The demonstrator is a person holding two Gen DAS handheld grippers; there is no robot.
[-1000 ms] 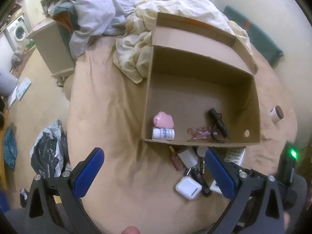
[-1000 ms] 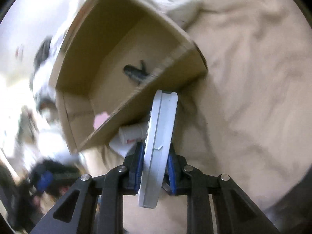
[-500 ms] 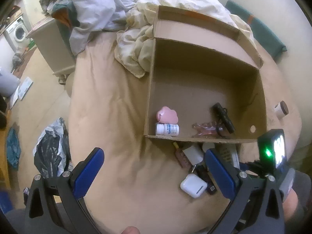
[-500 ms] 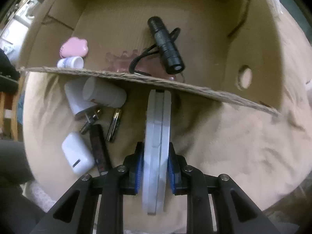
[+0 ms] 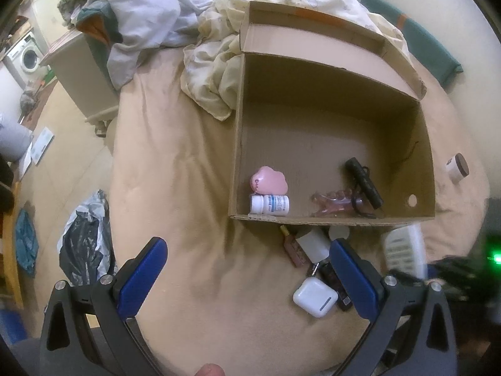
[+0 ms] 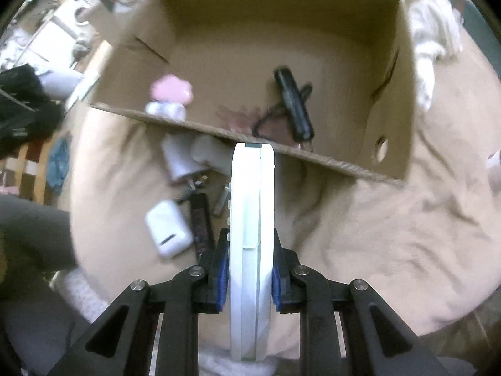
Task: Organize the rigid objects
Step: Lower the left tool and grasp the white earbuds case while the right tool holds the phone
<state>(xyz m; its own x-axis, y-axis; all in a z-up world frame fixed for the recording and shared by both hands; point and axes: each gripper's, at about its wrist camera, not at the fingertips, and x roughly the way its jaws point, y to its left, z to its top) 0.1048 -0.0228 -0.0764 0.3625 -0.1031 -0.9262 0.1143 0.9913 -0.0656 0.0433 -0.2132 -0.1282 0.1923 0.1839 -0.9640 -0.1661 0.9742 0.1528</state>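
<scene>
Right gripper (image 6: 250, 269): jaws clenched on a white remote control (image 6: 252, 235), held edge-on, its far end level with the near wall of the cardboard box (image 6: 391, 94). In the left wrist view the remote (image 5: 404, 247) shows blurred, just outside that wall. Left gripper (image 5: 247, 269): jaws spread wide, nothing between them, hanging over the tan bed cover (image 5: 175, 163). Under the jaws, a loose cluster on the bed against the box front: white earbud case (image 5: 314, 296), white charger plug (image 5: 313, 244), a dark slim item (image 6: 200, 219) and a small brownish bottle (image 5: 292, 247). Inside the box, along its near wall: pink cloud-shaped item (image 5: 269, 180) touching a white pill bottle (image 5: 270, 204) lying on its side; farther right a clear pinkish piece (image 5: 333, 202) and a black flashlight (image 5: 364, 183) with a cord. A small round jar (image 5: 457, 168) lies on the bed, apart from the box on its right. Rumpled bedding (image 5: 216, 72) is heaped beyond the box.
</scene>
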